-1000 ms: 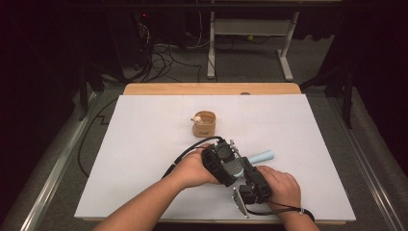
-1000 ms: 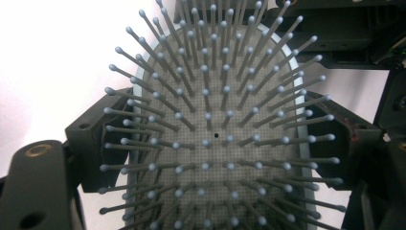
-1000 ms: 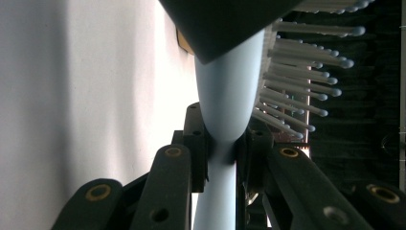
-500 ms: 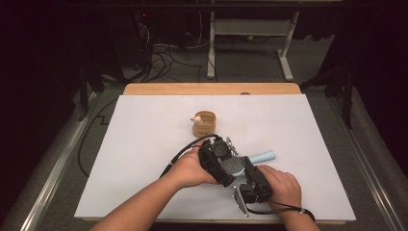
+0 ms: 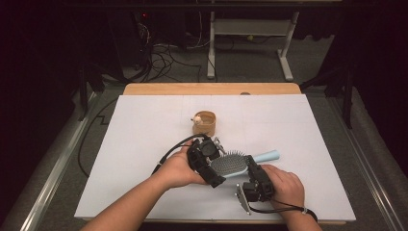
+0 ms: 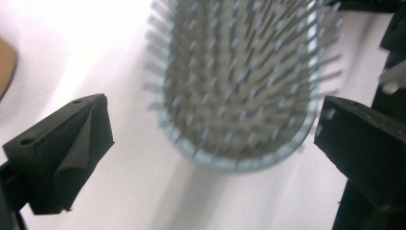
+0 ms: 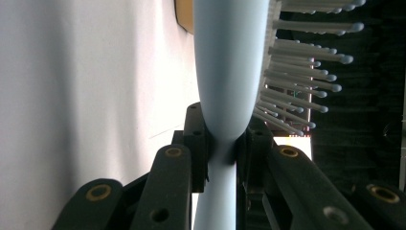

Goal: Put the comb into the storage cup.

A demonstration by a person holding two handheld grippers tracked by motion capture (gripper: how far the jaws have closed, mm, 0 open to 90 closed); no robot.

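Our right gripper [image 5: 254,177] clamps the hairbrush [image 5: 231,163] neck; our left gripper [image 5: 206,161], open, probably closes on its head next.

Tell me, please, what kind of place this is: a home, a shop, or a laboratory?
Probably a laboratory or recording studio. A table covered in white sheet stands in a dark room, loose cables lie on the floor behind it, and a person works a hairbrush with two hand-held grippers.

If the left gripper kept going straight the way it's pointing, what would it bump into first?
Most likely the hairbrush: its bristled head lies directly ahead of the left gripper, between the open jaws. The right gripper holds the brush by its neck. Depth is hard to judge.
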